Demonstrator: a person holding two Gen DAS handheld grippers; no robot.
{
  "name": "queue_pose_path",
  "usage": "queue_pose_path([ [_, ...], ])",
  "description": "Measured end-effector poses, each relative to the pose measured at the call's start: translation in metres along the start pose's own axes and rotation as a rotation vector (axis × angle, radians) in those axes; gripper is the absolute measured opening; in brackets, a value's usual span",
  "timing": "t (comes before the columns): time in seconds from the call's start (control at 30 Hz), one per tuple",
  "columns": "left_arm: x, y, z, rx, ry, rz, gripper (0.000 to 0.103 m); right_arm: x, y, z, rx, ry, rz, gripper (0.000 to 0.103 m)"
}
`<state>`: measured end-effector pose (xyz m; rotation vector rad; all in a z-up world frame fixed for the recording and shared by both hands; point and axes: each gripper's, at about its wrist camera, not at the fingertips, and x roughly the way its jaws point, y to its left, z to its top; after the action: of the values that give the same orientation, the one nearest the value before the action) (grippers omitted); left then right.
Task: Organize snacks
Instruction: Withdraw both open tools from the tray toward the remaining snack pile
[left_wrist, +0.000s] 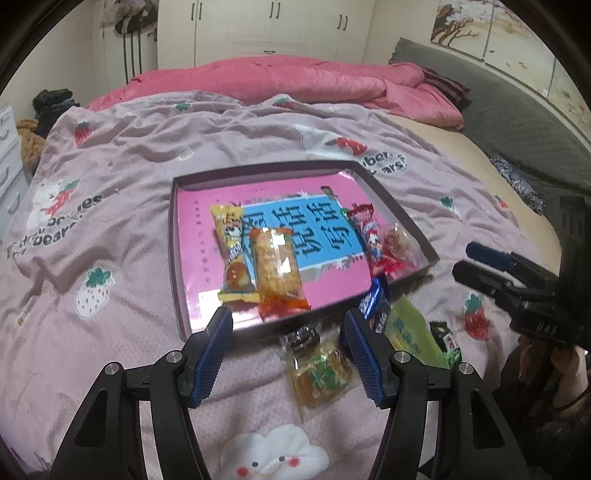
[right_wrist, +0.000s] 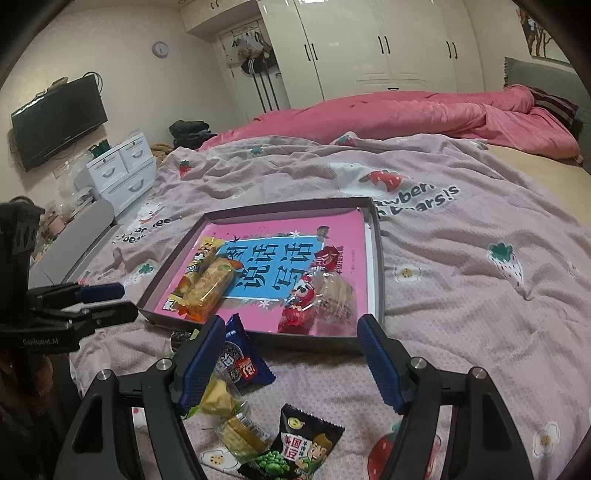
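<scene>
A shallow dark tray (left_wrist: 176, 258) with a pink book as its floor lies on the bed. In it are a yellow packet (left_wrist: 232, 254), an orange-wrapped cracker (left_wrist: 277, 269), a red packet (left_wrist: 369, 236) and a clear-wrapped snack (left_wrist: 399, 243). My left gripper (left_wrist: 288, 317) is open above the blanket at the tray's near rim. A clear-wrapped yellow snack (left_wrist: 317, 369) lies under it, untouched. My right gripper (right_wrist: 291, 325) is open and empty near the tray (right_wrist: 376, 258). A blue packet (right_wrist: 240, 362), a yellow-green packet (right_wrist: 218, 398), a clear-wrapped snack (right_wrist: 240, 432) and a black pea packet (right_wrist: 303, 446) lie loose below it.
The bed has a lilac strawberry blanket (left_wrist: 129, 166) with a bunched pink duvet (left_wrist: 295, 81) behind. White drawers (right_wrist: 122, 173) and a wall television (right_wrist: 55, 118) stand to the left. Each gripper shows in the other's view: right gripper (left_wrist: 466, 258), left gripper (right_wrist: 127, 301).
</scene>
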<state>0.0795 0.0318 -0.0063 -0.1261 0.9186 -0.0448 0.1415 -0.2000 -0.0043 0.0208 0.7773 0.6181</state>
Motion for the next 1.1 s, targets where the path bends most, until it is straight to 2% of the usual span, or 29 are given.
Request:
queue_pose_path([
  [0.37, 0.018, -0.004, -0.024, -0.018, 0.112, -0.037, 0.065, -0.006, 0.000, -0.007, 0.008, 0.020, -0.018, 0.073],
  [0.67, 0.027, -0.012, -0.033, -0.016, 0.153, -0.055, 0.065, -0.007, -0.004, -0.014, 0.035, 0.062, -0.051, 0.073],
  [0.9, 0.033, -0.015, -0.039, -0.022, 0.177, -0.058, 0.065, -0.001, -0.014, -0.028, 0.114, 0.154, -0.052, 0.073],
  [1.03, 0.036, -0.016, -0.040, -0.033, 0.186, -0.066, 0.065, 0.009, -0.019, -0.042, 0.149, 0.246, -0.091, 0.073],
  [1.1, 0.038, -0.016, -0.041, -0.042, 0.191, -0.073, 0.065, 0.012, -0.023, -0.048, 0.181, 0.277, -0.079, 0.072],
])
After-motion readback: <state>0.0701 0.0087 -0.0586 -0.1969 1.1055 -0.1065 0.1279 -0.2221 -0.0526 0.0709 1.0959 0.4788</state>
